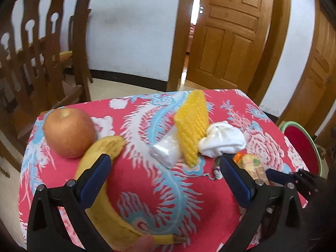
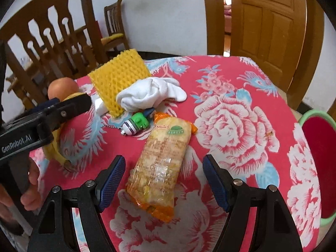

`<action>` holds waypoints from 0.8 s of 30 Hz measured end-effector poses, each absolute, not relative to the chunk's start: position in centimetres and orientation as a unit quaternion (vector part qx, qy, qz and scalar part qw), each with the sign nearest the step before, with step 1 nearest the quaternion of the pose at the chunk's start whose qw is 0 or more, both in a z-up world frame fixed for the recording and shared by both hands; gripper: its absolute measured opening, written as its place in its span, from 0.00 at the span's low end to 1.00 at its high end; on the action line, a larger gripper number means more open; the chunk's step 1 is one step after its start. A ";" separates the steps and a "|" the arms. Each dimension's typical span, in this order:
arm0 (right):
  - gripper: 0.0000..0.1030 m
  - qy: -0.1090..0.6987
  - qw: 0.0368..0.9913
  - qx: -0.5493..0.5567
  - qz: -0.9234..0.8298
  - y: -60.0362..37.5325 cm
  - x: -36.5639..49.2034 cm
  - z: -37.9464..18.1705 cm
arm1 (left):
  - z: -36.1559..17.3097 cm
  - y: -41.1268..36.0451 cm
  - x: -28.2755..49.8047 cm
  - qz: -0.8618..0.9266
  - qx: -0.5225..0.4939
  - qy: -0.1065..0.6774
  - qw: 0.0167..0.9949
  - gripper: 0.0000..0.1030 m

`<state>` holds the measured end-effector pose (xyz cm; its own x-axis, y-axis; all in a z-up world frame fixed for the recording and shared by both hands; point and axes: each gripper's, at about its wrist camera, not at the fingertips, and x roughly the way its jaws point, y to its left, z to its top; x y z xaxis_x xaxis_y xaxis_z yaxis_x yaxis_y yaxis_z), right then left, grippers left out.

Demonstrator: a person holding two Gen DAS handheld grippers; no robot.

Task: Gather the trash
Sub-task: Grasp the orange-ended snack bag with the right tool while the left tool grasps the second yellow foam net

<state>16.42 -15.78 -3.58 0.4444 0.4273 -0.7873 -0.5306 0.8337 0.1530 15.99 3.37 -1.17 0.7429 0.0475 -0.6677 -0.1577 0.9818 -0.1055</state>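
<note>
Looking across the table point(image 2: 241, 79) from left to right, I see my left gripper point(image 1: 166, 164) first. Its jaws stand wide apart and hold nothing. The banana point(image 1: 100, 180) lies just beside one finger, and the apple point(image 1: 69, 132) sits next to it. I think those two are food, not trash.

Next comes the yellow foam net point(image 2: 117, 77). It leans up over a small white packet point(image 1: 166, 152). It looks very light and squashy, so I think it would bend if I pinched it. The white cloth lump point(image 2: 151, 94) beside it looks soft and floppy too. A little green toy point(image 2: 137, 124) on a bead chain lies just in front.

Then comes the snack wrapper point(image 2: 161, 163), lying flat on the red cloth. It sits between the fingers of my right gripper point(image 2: 163, 180). Those jaws are wide, and the pads do not touch it. The wrapper looks thin, crinkly and slippery, and very light. I cannot tell if there is food left inside. I think it is best to pinch it across the middle, where it is puffy, not at the flat orange ends.

Last, at the far right, the red bin point(image 2: 319, 168) stands beside the table. Its edge is cut off, so I cannot see what is inside.
</note>
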 end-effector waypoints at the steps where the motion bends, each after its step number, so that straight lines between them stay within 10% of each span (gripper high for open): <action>1: 0.53 0.445 0.847 -0.066 0.283 -15.5 16.4 -3.6 | -1.2 2.9 16.1 0.048 -0.075 0.354 0.931 0.98; 2: 0.39 0.443 0.848 -0.071 0.283 -15.4 16.4 -3.6 | -1.2 2.4 16.4 0.040 -0.071 0.353 0.932 0.98; 24: 0.39 0.454 0.861 0.062 0.222 -24.3 20.3 -1.3 | -1.9 -1.9 20.8 0.069 0.041 0.397 0.914 0.99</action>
